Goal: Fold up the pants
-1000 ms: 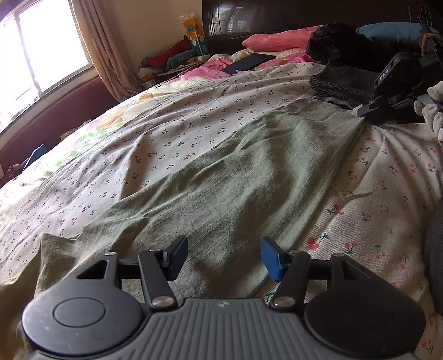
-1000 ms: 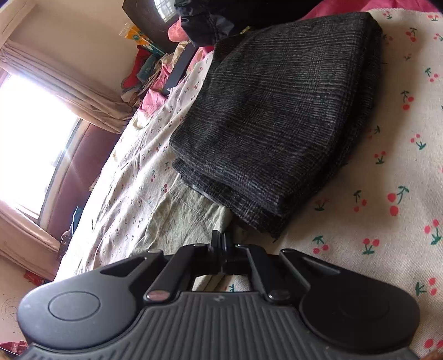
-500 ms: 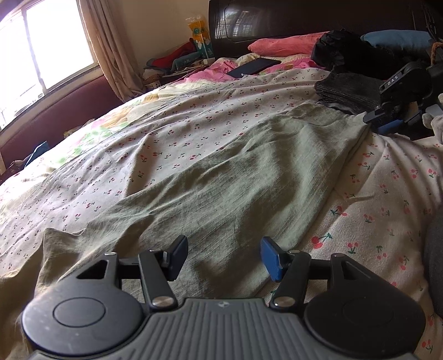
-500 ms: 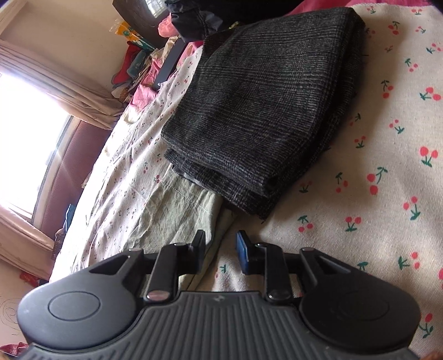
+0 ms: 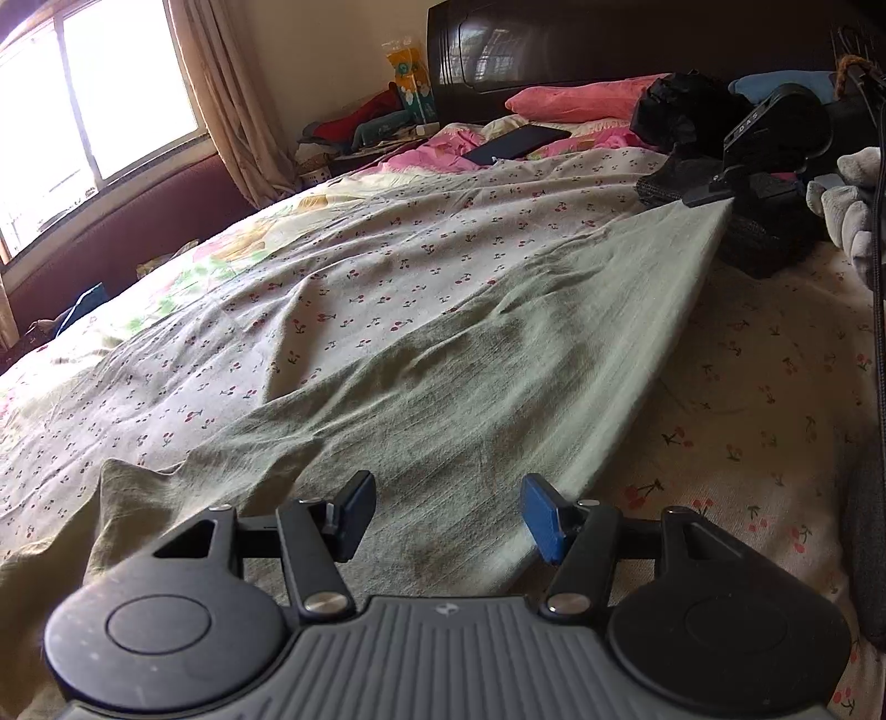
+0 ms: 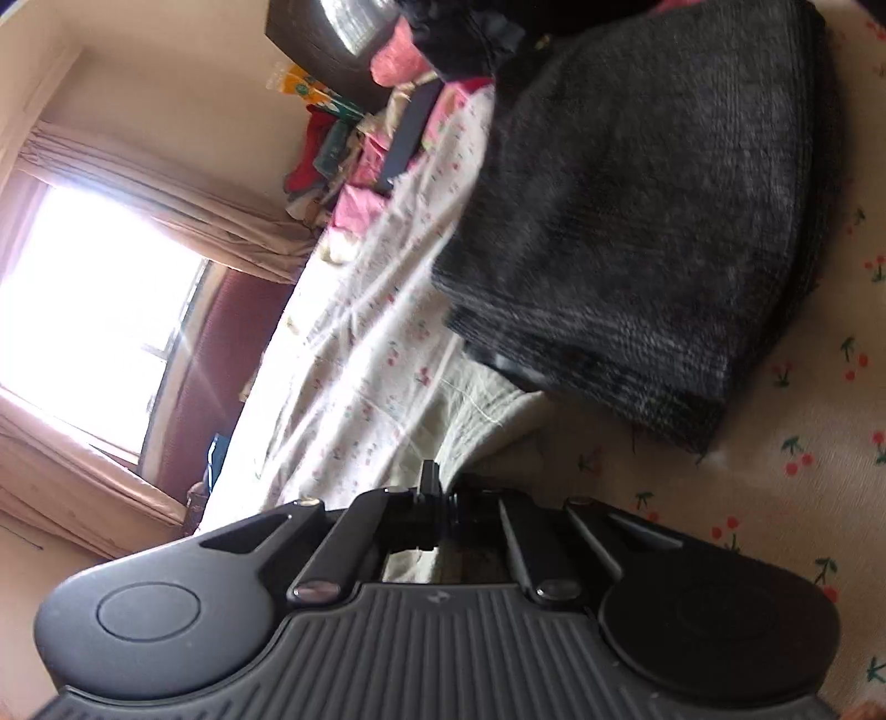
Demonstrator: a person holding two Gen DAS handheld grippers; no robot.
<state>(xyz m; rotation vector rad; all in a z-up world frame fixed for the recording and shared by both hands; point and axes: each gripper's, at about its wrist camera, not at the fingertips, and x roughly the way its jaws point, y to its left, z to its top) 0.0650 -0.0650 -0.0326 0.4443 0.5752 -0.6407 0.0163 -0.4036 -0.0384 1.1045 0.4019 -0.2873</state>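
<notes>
Pale green pants [image 5: 470,360] lie lengthwise on the cherry-print bed sheet [image 5: 360,260]. My left gripper [image 5: 446,512] hovers open just over their near end, with nothing pinched between its blue pads. At the far end my right gripper [image 5: 706,195] has its jaws closing tight on the pants' far corner, which is raised off the sheet so that the right edge runs taut. In the right wrist view, green cloth [image 6: 487,410] runs into the shut right gripper [image 6: 437,498].
A folded dark grey garment [image 6: 637,221] lies just beyond the right gripper, also visible from the left wrist [image 5: 767,249]. A gloved hand [image 5: 847,210] holds the right gripper. Pink pillow [image 5: 581,102], dark tablet [image 5: 515,145] and headboard [image 5: 609,44] are at the back.
The right gripper opened, then shut on the pants' far corner and lifted it, pulling the right edge taut. The left gripper stayed put and open.
</notes>
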